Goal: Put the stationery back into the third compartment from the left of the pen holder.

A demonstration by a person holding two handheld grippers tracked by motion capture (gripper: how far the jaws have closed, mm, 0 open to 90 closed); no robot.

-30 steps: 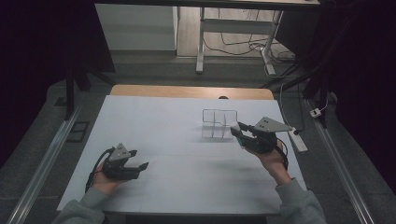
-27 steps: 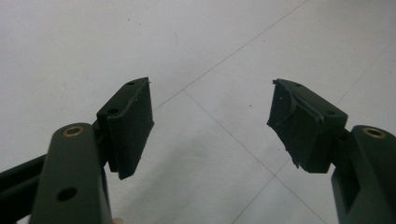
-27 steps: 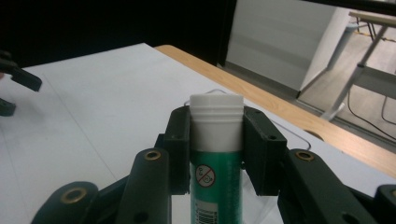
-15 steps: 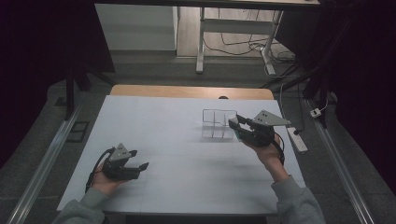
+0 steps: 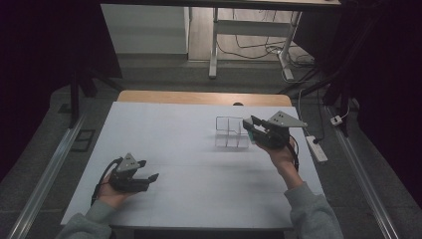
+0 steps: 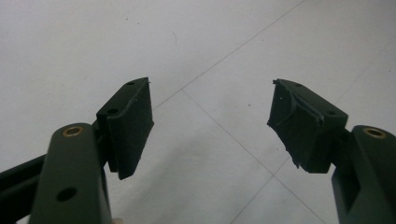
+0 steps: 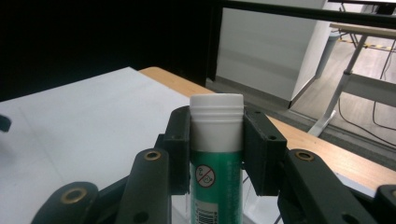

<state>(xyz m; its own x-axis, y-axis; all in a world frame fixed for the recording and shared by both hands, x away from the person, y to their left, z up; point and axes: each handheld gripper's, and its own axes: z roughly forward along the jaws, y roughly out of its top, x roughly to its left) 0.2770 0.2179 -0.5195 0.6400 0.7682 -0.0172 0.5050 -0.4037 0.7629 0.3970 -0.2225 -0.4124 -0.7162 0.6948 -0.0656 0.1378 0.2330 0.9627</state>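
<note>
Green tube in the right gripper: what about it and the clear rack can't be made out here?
- Tube, right gripper view: its lower end is cut off by the bottom edge; the label print is too small to read.
- Tube, high view: mostly hidden by the right gripper.
- Clear rack, high view: too small and see-through to tell what its compartments hold; its right side is covered by the gripper.

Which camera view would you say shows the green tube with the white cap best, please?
The right gripper view: the green tube stands close up, clamped between the right gripper's jaws. The high view gives just a green speck by the clear organiser.
</note>
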